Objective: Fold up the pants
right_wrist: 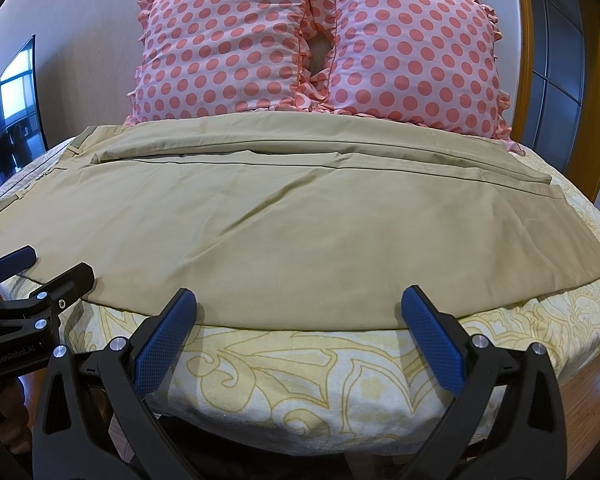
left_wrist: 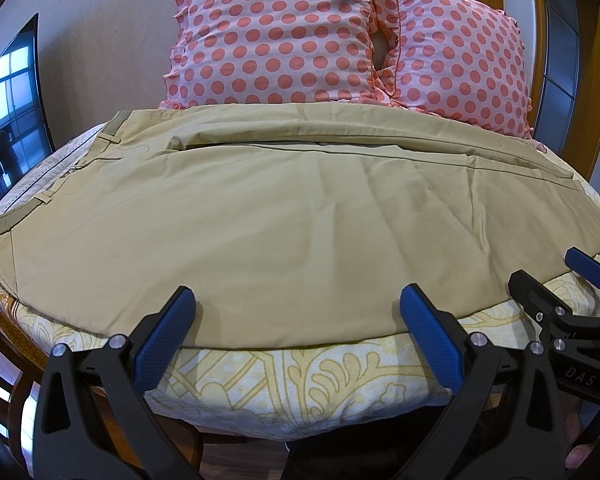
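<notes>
Two black blue-padded grippers, left (left_wrist: 296, 304) and right (right_wrist: 298, 304), spread wide, holding nothing.
Just beyond both: flat khaki cotton pants (left_wrist: 260, 220), waistband far left.

Both the left gripper (left_wrist: 296, 304) and right gripper (right_wrist: 298, 306) have black frames, silver screws and 2 blue textured pads (left_wrist: 162, 342).

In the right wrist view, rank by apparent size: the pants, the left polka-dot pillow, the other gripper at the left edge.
1. pants, spanning nearly the whole bed.
2. left polka-dot pillow.
3. left gripper, smallest, though it is partly cut off by the frame edge.
</notes>
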